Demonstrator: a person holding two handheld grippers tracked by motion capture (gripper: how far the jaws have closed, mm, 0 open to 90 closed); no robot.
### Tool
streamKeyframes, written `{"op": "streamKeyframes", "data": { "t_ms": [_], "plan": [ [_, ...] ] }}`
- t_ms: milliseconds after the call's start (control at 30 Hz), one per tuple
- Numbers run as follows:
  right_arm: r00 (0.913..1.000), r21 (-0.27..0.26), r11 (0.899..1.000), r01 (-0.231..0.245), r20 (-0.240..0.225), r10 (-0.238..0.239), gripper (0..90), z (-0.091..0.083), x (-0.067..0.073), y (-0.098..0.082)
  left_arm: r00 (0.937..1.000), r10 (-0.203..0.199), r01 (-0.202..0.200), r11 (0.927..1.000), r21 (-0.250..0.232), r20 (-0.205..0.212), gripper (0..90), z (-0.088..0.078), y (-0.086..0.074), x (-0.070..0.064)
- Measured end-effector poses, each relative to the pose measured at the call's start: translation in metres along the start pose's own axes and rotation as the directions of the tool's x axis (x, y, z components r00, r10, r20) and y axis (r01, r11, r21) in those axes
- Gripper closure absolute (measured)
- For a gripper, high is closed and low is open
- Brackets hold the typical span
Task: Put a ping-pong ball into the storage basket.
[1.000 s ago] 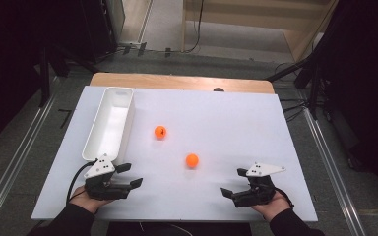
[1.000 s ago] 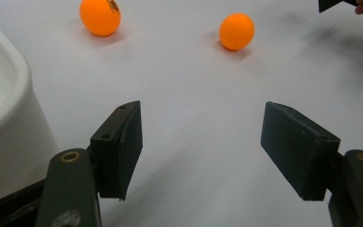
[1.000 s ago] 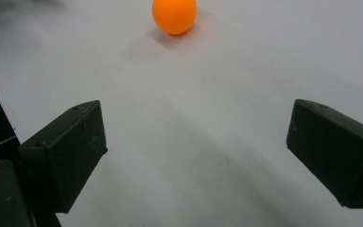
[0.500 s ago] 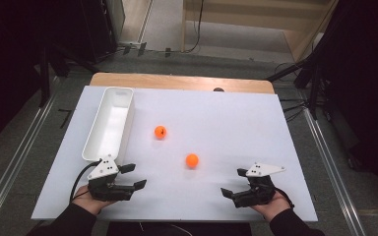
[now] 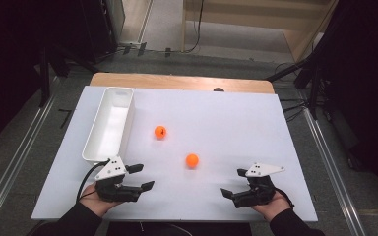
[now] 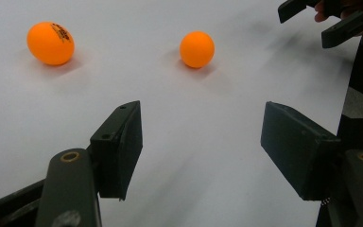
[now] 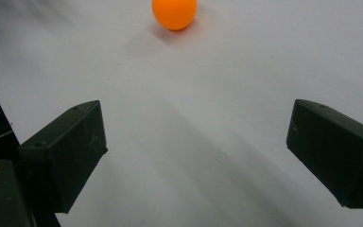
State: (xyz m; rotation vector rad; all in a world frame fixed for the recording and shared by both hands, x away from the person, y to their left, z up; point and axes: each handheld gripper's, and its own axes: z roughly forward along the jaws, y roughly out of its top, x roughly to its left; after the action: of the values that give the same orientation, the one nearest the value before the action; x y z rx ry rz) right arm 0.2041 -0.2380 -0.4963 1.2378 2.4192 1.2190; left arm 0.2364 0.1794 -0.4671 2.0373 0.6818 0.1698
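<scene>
While both tongs gape empty, near ball [image 5: 192, 160] lies btwn left tongs [image 5: 141, 177] & right tongs [image 5: 230, 183]; touching neither.

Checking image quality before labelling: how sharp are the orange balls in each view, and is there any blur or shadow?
High view: both balls small but crisp, the near ball clear. Left gripper view: printed ball smeared, soft shadows beneath. Right gripper view: ball cropped by the top edge, slightly soft.
</scene>
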Motion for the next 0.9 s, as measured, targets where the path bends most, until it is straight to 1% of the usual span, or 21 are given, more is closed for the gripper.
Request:
{"op": "streamKeyframes", "data": {
  "t_ms": [33,67,167,267,433,500,567,600,633,700,733,867,900],
  "plan": [
    [1.0000,0.002,1.000,-0.002,-0.001,0.002,4.3,0.000,0.000,0.000,0.9999,0.003,-0.003,1.0000,-0.002,-0.009,30.4,0.000,0.001,-0.001],
    [1.0000,0.003,1.000,-0.001,0.000,0.001,4.3,0.000,0.000,0.000,0.9999,0.010,-0.010,0.9999,-0.007,-0.008,30.4,0.000,0.001,-0.002],
    [1.0000,0.004,1.000,0.000,0.000,0.000,4.3,0.000,0.000,0.000,1.0000,0.005,-0.005,0.9994,-0.034,-0.004,30.4,0.000,0.004,-0.004],
    [1.0000,0.005,1.000,0.002,0.001,-0.002,4.3,0.000,0.000,0.000,1.0000,-0.001,0.001,0.9993,-0.037,-0.005,30.4,0.001,0.005,-0.005],
    [1.0000,0.006,1.000,0.002,0.003,-0.003,4.3,0.000,0.000,0.000,0.9996,-0.022,0.022,0.9996,-0.020,-0.016,30.4,0.006,0.009,-0.005],
    [1.0000,0.007,1.000,0.003,0.004,-0.003,4.3,0.000,0.000,0.000,0.9995,-0.020,0.019,0.9997,-0.018,-0.023,30.3,0.006,0.010,-0.005],
    [1.0000,0.007,1.000,0.004,0.005,-0.004,4.3,0.000,0.000,0.000,0.9986,-0.032,0.031,0.9992,-0.024,-0.042,30.3,0.008,0.011,-0.006],
    [1.0000,0.008,1.000,0.005,0.005,-0.005,4.4,0.000,0.000,0.000,0.9986,-0.032,0.031,0.9992,-0.024,-0.042,30.3,0.008,0.011,-0.006],
    [1.0000,0.009,1.000,0.003,0.005,-0.003,4.3,0.000,0.000,0.000,0.9979,-0.046,0.044,0.9985,-0.033,-0.046,30.3,0.009,0.013,-0.006],
    [1.0000,0.009,1.000,0.004,0.006,-0.004,4.4,0.000,0.000,0.000,0.9973,-0.052,0.050,0.9980,-0.040,-0.052,26.6,0.009,0.013,-0.006],
    [1.0000,0.009,1.000,0.005,0.005,-0.005,4.3,0.000,0.000,0.000,0.9967,-0.061,0.059,0.9971,-0.048,-0.054,26.6,0.010,0.014,-0.005],
    [1.0000,0.011,1.000,0.007,0.007,-0.007,4.3,0.000,0.000,0.000,0.9960,-0.063,0.060,0.9970,-0.050,-0.062,26.5,0.011,0.015,-0.005],
    [1.0000,0.012,1.000,0.007,0.007,-0.007,4.3,0.000,0.000,0.000,0.9958,-0.061,0.059,0.9975,-0.039,-0.068,26.3,0.012,0.015,-0.005]
  ]
}}
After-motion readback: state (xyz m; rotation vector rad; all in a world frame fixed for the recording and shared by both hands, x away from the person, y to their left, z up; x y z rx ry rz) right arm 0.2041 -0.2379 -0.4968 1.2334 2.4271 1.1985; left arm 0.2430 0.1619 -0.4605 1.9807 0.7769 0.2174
